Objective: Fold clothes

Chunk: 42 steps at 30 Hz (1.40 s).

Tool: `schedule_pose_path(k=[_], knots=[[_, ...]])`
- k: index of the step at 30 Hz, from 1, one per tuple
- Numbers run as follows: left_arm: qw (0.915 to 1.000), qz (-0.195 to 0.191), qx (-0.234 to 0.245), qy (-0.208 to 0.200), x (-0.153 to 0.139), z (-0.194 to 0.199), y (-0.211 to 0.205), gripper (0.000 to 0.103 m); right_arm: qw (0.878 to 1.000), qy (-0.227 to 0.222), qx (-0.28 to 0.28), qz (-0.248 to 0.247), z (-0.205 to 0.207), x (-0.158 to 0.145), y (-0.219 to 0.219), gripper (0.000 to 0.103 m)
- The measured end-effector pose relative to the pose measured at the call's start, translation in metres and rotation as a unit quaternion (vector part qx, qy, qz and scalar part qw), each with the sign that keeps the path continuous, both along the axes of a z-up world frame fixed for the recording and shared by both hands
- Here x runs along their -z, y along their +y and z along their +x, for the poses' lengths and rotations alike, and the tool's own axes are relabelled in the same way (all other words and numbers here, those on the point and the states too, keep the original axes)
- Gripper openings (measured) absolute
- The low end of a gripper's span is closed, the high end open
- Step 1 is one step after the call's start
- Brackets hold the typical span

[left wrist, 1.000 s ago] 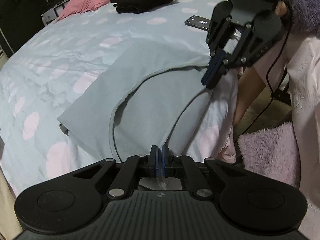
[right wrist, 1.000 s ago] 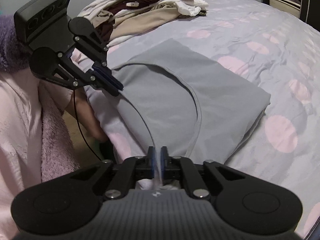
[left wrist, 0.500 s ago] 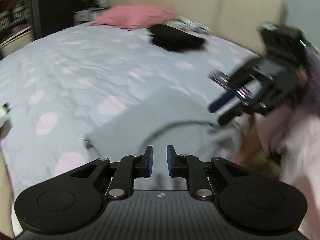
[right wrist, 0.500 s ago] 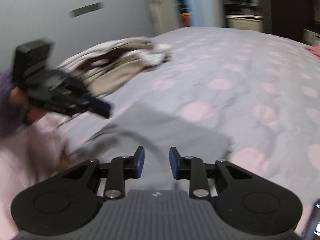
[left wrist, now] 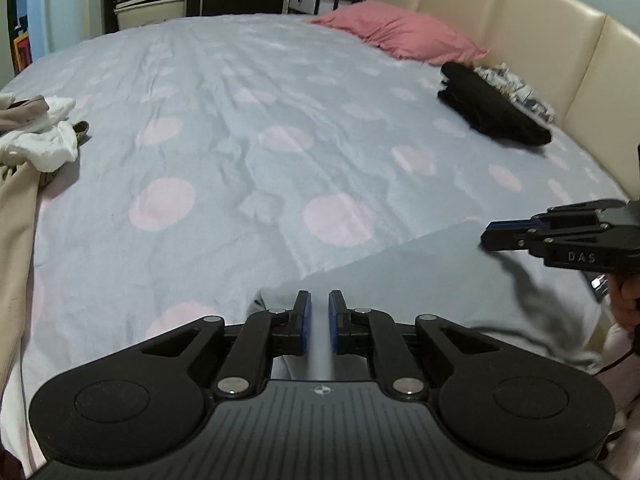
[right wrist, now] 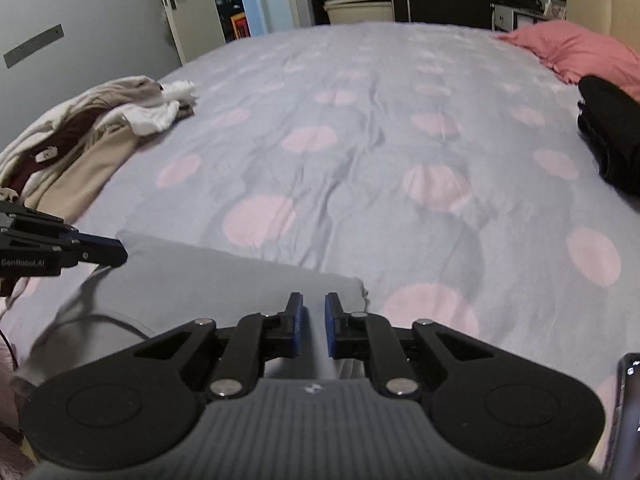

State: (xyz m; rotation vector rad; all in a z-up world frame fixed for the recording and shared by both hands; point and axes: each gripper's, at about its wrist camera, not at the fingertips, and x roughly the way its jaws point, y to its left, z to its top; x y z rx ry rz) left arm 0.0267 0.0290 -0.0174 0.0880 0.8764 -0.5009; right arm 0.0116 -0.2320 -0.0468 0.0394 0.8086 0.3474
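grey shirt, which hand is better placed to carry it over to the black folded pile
Right, probably. The black pile lies on the right-hand side of the bed, and the right gripper hangs over the grey shirt's corner nearest it. The left gripper is over the far corner.

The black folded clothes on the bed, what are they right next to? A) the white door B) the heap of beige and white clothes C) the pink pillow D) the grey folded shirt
C: the black folded clothes lie near the headboard, just in front of the pink pillow, far across the bed from the heap of unfolded clothes and the grey shirt.
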Motion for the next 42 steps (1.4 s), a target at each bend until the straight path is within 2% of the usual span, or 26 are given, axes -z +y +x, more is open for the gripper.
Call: schedule_pose_path(k=[7, 12, 18, 21, 25, 32, 34, 37, 42], knots=[[0.9995, 0.011, -0.002, 0.03, 0.024, 0.015, 0.006, 0.002, 1.0, 0.018, 0.001, -0.007, 0.003, 0.016, 0.004, 0.014], [0.999, 0.006, -0.002, 0.043, 0.031, 0.022, 0.007, 0.002, 1.0, 0.016, 0.001, -0.008, 0.002, 0.014, 0.003, 0.014], [0.9999, 0.012, -0.003, 0.007, 0.019, 0.006, 0.004, 0.002, 1.0, -0.015, 0.014, 0.005, -0.02, -0.007, -0.001, 0.017], [0.9998, 0.008, -0.006, -0.015, 0.004, -0.01, 0.006, 0.002, 1.0, -0.013, 0.015, 0.011, -0.038, -0.019, 0.001, 0.017], [0.9997, 0.01, -0.001, -0.023, -0.012, -0.036, 0.003, 0.002, 1.0, -0.004, 0.0, 0.009, -0.058, -0.027, 0.007, 0.017], [0.9985, 0.047, 0.028, 0.003, -0.003, -0.06, -0.013, 0.002, 0.998, 0.061, -0.002, -0.002, -0.07, -0.003, 0.011, 0.016], [0.9976, 0.055, 0.035, 0.022, 0.006, -0.061, -0.015, 0.002, 0.997, 0.076, -0.002, 0.0, -0.068, 0.007, 0.01, 0.016], [0.9965, 0.06, 0.038, 0.044, 0.018, -0.059, -0.017, 0.002, 0.997, 0.078, -0.014, -0.009, -0.067, 0.013, 0.012, 0.016], [0.9961, 0.064, 0.039, 0.047, 0.021, -0.062, -0.016, 0.002, 0.998, 0.068, -0.009, 0.012, -0.073, 0.003, 0.005, 0.016]])
